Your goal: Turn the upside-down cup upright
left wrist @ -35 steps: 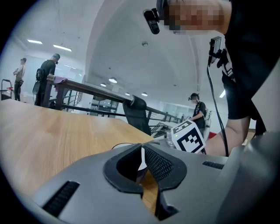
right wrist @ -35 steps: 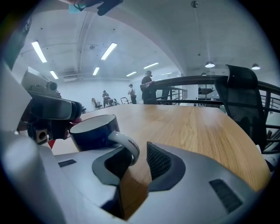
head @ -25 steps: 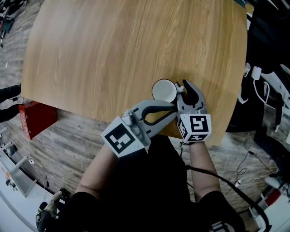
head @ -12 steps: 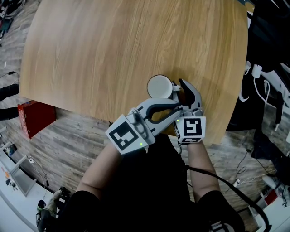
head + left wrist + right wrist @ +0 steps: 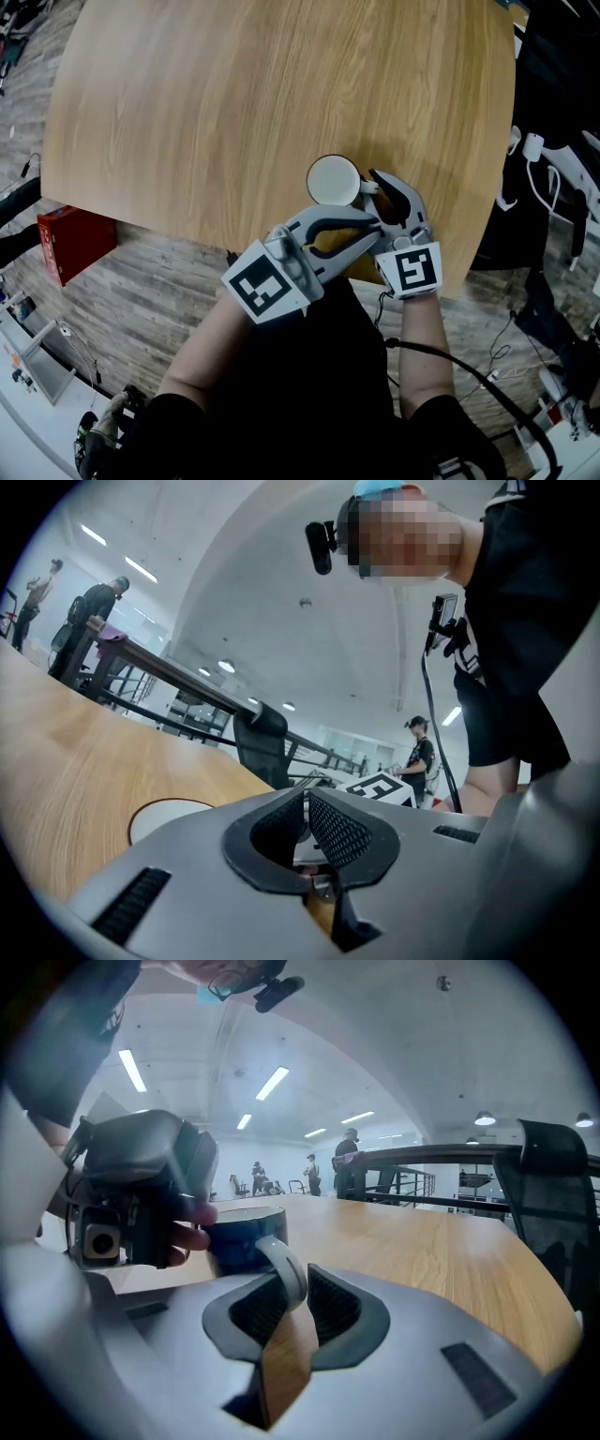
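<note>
Jaws of the right gripper (image 5: 292,1281) closing around the cup's handle.
The handle (image 5: 279,1252) stands upright between the pads, a gap showing on one side. The blue cup (image 5: 335,180) sits just beyond the tips, bottom up on the table (image 5: 234,112) near its front edge. The left gripper (image 5: 373,225) is closed on nothing (it lies just beside the right one, short of the cup). The right is nearer, so the flip probably calls for rolling that wrist.
</note>
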`<state>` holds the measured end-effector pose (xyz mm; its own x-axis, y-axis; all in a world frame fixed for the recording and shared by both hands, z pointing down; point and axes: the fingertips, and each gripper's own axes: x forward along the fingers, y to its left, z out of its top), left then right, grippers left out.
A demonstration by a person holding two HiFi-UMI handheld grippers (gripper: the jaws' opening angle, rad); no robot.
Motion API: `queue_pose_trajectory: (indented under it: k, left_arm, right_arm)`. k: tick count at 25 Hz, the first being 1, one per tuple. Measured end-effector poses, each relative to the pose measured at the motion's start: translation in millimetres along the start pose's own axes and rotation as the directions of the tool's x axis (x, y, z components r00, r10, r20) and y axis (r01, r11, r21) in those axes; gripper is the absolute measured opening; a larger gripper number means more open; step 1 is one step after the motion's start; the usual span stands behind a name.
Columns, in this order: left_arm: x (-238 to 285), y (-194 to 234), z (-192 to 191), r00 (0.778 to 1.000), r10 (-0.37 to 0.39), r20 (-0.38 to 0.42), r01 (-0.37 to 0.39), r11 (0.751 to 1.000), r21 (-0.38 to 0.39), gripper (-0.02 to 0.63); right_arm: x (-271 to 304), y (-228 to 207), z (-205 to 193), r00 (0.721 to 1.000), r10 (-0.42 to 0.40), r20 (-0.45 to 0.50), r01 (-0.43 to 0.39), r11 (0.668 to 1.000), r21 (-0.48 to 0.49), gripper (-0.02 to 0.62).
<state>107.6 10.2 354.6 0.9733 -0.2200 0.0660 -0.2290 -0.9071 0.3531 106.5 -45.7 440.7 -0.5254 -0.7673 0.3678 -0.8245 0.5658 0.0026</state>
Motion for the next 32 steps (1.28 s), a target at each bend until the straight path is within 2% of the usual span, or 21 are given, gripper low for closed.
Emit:
queue_pose_trajectory:
  k: [2, 5, 8, 11, 15, 18, 22, 27, 32]
  left_arm:
    - [0, 0, -1, 1.0, -0.002, -0.001, 0.002, 1.0, -0.007, 0.018]
    - [-1, 0, -1, 1.0, -0.012, -0.015, 0.012, 0.999, 0.037, 0.018]
    - [-7, 0, 2, 0.999, -0.023, -0.026, 0.024, 0.998, 0.061, 0.018]
    - [-14, 2, 4, 0.997, -0.017, -0.071, 0.025, 0.993, 0.113, 0.018]
    - [-18, 10, 6, 0.993, 0.009, -0.115, 0.014, 0.98, 0.197, 0.018]
    - [-18, 14, 1, 0.992, 0.006, -0.124, 0.014, 0.988, 0.153, 0.017]
    - [-15, 13, -4, 0.994, -0.002, -0.11, 0.009, 0.998, 0.065, 0.017]
    - [-14, 18, -2, 0.995, 0.028, -0.092, -0.029, 0.999, -0.017, 0.017]
    - [-8, 16, -2, 0.996, 0.027, -0.089, -0.032, 0.998, -0.056, 0.017]
  right_arm:
    - [-2, -1, 0, 1.0, 0.01, 0.004, -0.01, 1.0, -0.027, 0.057]
    - [-3, -2, -1, 1.0, -0.02, 0.0, 0.02, 1.0, -0.023, 0.057]
    - [-2, -7, -1, 0.997, -0.078, -0.015, 0.078, 0.997, -0.004, 0.057]
    - [-1, -14, -3, 0.99, -0.133, -0.041, 0.134, 0.99, 0.036, 0.06]
    - [-3, -28, -11, 0.962, -0.252, -0.107, 0.262, 0.96, 0.095, 0.106]
    - [-6, -35, -13, 0.921, -0.361, -0.15, 0.379, 0.917, 0.121, 0.155]
    - [-12, -36, -12, 0.871, -0.464, -0.162, 0.486, 0.861, 0.147, 0.163]
    - [-18, -33, -16, 0.845, -0.505, -0.179, 0.532, 0.828, 0.178, 0.163]
    - [-29, -30, -21, 0.797, -0.565, -0.216, 0.603, 0.769, 0.213, 0.163]
